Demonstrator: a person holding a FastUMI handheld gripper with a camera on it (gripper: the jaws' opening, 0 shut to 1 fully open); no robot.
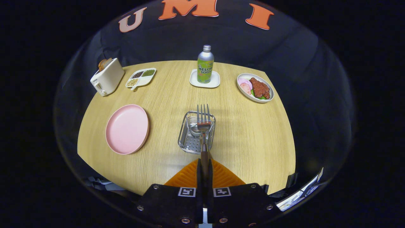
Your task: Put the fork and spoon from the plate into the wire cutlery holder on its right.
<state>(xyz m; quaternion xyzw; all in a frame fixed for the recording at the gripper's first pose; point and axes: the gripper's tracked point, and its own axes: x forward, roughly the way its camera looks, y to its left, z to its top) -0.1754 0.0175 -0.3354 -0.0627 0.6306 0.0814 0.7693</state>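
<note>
- Fork (203, 122): we count one, and our gripper (204, 164) grips it by its brown handle, both fingers pressed against the handle from either side, with the tines pointing away from us.
- Its head sits over the wire cutlery holder (189, 142), which stands just ahead of the fingers near the middle of the table (253, 136), somewhat toward the near edge. We count one holder.
- Inside the holder we make out one shiny rounded piece that looks like the spoon (193, 130), lying against the perforated floor; we cannot tell its full shape.
- One pink plate (126, 129) lies to the left of the holder, close to the table's left edge. Nothing lies on it.
- One toaster (107, 77) stands at the far left corner, with something browned sticking out of the top.
- Just beside it, toward the centre, sits one divided dish (140, 78) with three compartments holding what look like seeds or grains.
- One drink can (205, 64) with a screw cap stands upright on one white coaster (215, 81) at the middle of the far edge.
- One oval plate of food (255, 87) rests near the far right corner, holding reddish-brown pieces, pale pink slices and a bit of green.
</note>
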